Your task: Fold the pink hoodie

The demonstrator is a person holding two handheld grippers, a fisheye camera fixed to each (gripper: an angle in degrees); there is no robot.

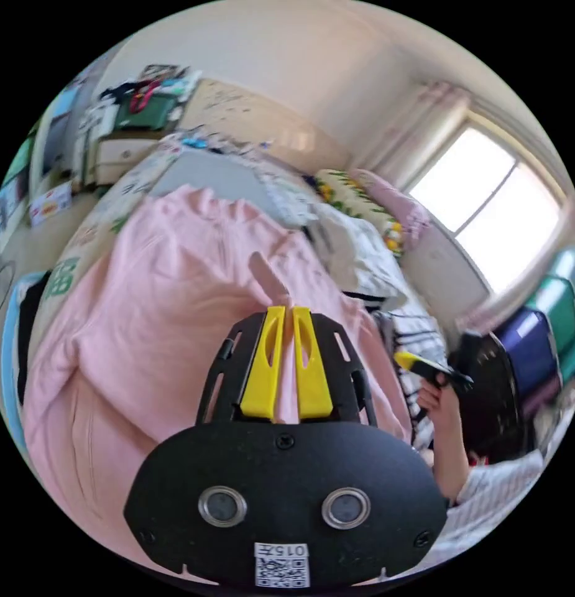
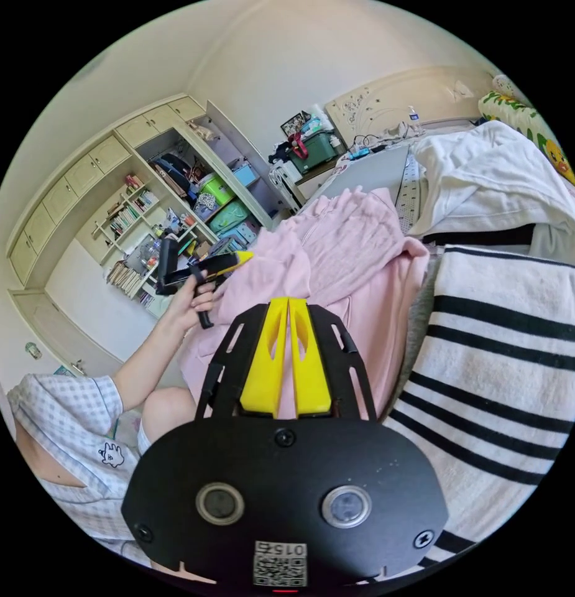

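Yellow jaws of the left gripper (image 1: pixel 286 311) are clenched on a raised fold of the pink hoodie (image 1: pixel 156 298), which lies spread over the bed (image 1: pixel 212 177). Beside the hoodie sits a striped blanket (image 2: pixel 505 373). Over the hoodie's edge, the right gripper (image 2: pixel 288 303) has its jaws pressed together, pinching pink cloth.

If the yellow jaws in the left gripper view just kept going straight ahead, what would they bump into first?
Probably the pink hoodie: the left gripper has its jaws nearly closed on a pinch of that cloth, and more of it spreads over the bed straight ahead. Depth is hard to judge.
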